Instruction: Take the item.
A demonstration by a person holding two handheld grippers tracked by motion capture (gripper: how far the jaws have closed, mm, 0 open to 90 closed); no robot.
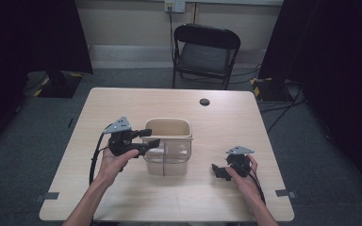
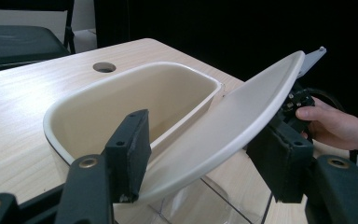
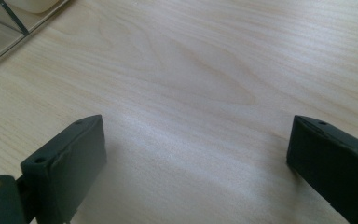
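Where the wooden table (image 1: 122, 197) reaches its middle stands one small bin (image 1: 168, 160): clear plastic body, near-square, with a cream rim and collar (image 2: 98, 100) around the mouth. Dark seam lines show through the transparent wall in the left gripper view.

Item: swing lid (image 2: 233, 126), cream, smooth, gently domed, tilted up on one edge over the open mouth, so the pale inner wall of the collar shows beneath it.

Item: left gripper (image 1: 147, 139), black, grey three-cornered plate on top, held in the left hand (image 1: 113, 162) at the bin's left side. Its jaws stand narrow and clamp the lid's near edge, one pad above the lid, one below.

Item: right gripper (image 1: 219, 171), same make, held in the right hand (image 1: 245, 176) on the table to the right of the bin, well apart from it. Its jaws stand wide, nothing between them but bare wood; a corner of the bin's clear base (image 3: 0, 32) shows at the upper left of the right gripper view.

Surface: light wood-grain tabletop, rounded corners, one round cable hole (image 1: 204, 101) near the far edge, tape marks at the near corners.

Room: grey carpet, pale wall with a socket, black folding chair (image 1: 206, 54) behind the table, dark curtains left and right, cables on the floor at right.
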